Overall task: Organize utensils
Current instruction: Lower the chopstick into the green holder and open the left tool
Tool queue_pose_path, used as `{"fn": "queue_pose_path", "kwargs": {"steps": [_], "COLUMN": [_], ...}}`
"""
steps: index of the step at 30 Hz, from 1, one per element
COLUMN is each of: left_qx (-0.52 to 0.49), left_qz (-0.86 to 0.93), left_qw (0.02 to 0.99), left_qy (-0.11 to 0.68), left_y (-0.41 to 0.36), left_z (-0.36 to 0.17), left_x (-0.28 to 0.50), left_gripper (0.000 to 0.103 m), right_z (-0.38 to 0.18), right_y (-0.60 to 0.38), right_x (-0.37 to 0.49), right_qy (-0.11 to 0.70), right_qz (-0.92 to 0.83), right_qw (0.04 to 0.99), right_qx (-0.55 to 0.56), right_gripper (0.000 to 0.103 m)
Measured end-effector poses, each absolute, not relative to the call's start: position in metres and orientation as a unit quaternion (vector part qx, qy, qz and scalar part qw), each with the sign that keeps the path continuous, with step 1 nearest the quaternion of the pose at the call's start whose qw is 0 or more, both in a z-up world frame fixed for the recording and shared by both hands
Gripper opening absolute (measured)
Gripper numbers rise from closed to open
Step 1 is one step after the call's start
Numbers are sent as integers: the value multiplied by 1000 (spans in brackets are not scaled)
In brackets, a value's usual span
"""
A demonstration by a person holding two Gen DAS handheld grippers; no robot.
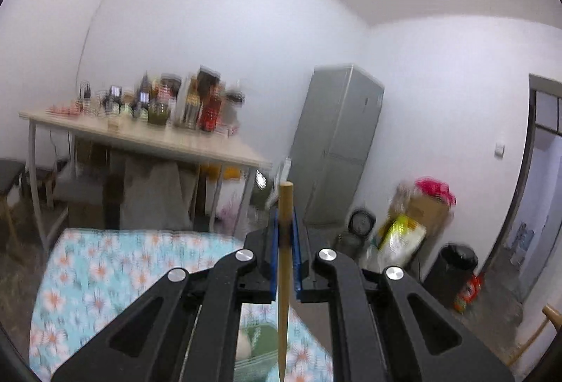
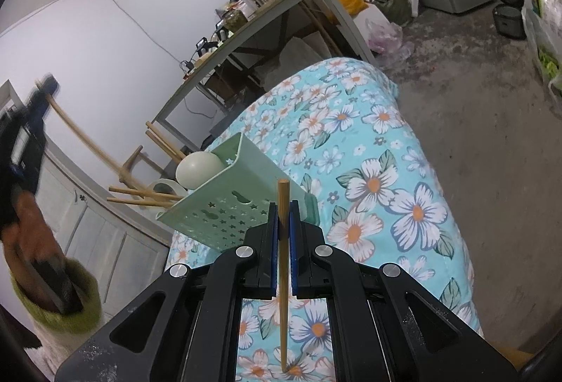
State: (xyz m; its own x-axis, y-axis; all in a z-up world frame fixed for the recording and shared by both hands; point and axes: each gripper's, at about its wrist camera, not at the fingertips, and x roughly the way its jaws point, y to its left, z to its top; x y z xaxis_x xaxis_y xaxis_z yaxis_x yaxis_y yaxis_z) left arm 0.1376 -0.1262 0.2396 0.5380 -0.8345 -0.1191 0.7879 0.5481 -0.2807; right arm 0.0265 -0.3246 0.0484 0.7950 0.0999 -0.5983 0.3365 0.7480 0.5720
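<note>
Each gripper is clamped on 1 wooden chopstick. The right gripper [image 2: 283, 224] pinches its chopstick [image 2: 283, 276] upright, tip on the floral tablecloth [image 2: 386, 178], just in front of the green utensil caddy [image 2: 224, 206]. The left gripper [image 1: 285, 234] grips the other chopstick [image 1: 283, 276] above the table, off to the caddy's left side.

The caddy already holds several chopsticks [image 2: 140, 196] leaning out at its far side, a pale round-bowled ladle [image 2: 198, 168] and something whitish I can't identify. So the sorting looks partly done; these 2 sticks, at least, are not yet in.
</note>
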Motion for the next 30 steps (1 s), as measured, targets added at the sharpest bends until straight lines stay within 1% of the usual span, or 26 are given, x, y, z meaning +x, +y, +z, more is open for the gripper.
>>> {"fn": "queue_pose_path", "kwargs": {"steps": [3, 7, 11, 13, 18, 19, 20, 22, 26, 27, 29, 30], "left_qx": [-101, -90, -83, -79, -89, -90, -90, -97, -111, -114, -111, -104], "left_qz": [-456, -435, -421, -417, -426, -430, -431, -426, -421, -420, -416, -413], "left_qw": [881, 894, 899, 898, 883, 880, 879, 881, 883, 883, 886, 888], "left_qy": [81, 64, 91, 120, 175, 182, 183, 182, 177, 175, 172, 172], "left_y": [-133, -155, -172, -180, -181, -181, -180, -173, -161, -156, -148, -143], "left_z": [249, 231, 196, 176, 152, 151, 151, 152, 158, 161, 164, 166], "left_x": [137, 146, 161, 169, 178, 179, 179, 179, 177, 176, 170, 166], "left_gripper": [6, 6, 6, 6, 7, 12, 22, 33, 45, 47, 55, 56], "right_z": [49, 47, 44, 42, 43, 43, 44, 48, 65, 73, 89, 101], "right_y": [-325, -326, -329, -331, -335, -336, -336, -337, -336, -336, -336, -336], "right_x": [26, 26, 24, 23, 21, 21, 22, 22, 24, 25, 27, 29], "right_qy": [313, 313, 315, 316, 315, 314, 314, 311, 296, 289, 274, 262], "right_qz": [-66, -68, -70, -72, -78, -79, -79, -80, -81, -81, -79, -80], "right_qw": [880, 879, 877, 875, 877, 877, 878, 881, 896, 901, 912, 920], "right_qx": [350, 353, 357, 358, 355, 354, 353, 347, 322, 313, 294, 279], "right_gripper": [4, 4, 4, 4, 4, 4, 4, 4, 4, 4, 4, 4]}}
